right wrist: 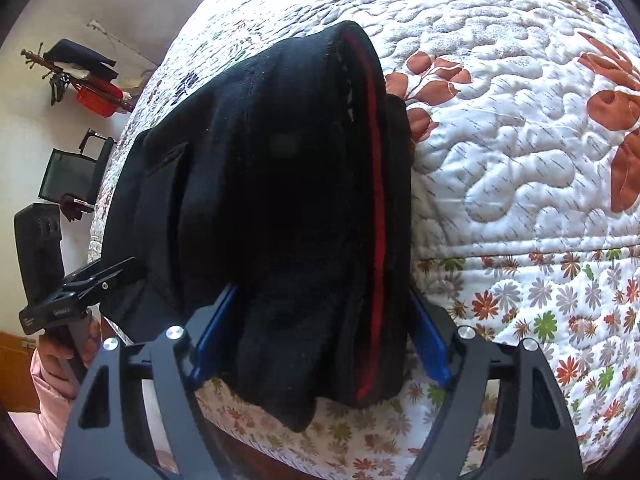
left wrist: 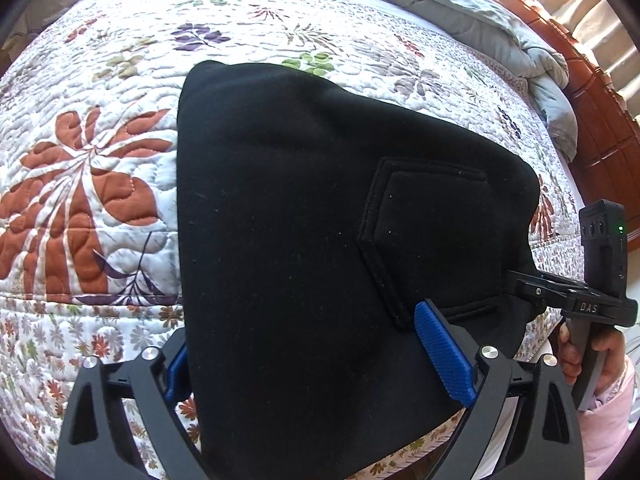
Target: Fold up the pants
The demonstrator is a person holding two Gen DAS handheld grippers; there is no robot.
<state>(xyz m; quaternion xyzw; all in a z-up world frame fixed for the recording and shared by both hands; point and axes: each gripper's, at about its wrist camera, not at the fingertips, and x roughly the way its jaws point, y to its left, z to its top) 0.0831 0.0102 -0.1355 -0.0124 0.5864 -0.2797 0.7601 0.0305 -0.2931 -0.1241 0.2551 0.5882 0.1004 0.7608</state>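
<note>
Black pants [left wrist: 300,200], folded into a thick bundle, lie on the floral quilt near the bed's front edge, a patch pocket [left wrist: 432,240] facing up. My left gripper [left wrist: 302,326] stands wide open over the near end. Its left pad is at the bundle's edge, and its right pad [left wrist: 444,356] rests on top of the cloth. In the right wrist view the pants [right wrist: 280,180] show a red stripe [right wrist: 376,200] along one side. My right gripper [right wrist: 322,290] has both blue pads against the bundle's sides, closed on it. Each view shows the other gripper at its edge, held in a hand.
The quilt [left wrist: 100,160] covers the bed all around the pants. A grey blanket [left wrist: 500,28] is bunched at the far side by a wooden headboard [left wrist: 600,120]. Beyond the bed stand a black chair [right wrist: 72,176] and a coat rack [right wrist: 80,68].
</note>
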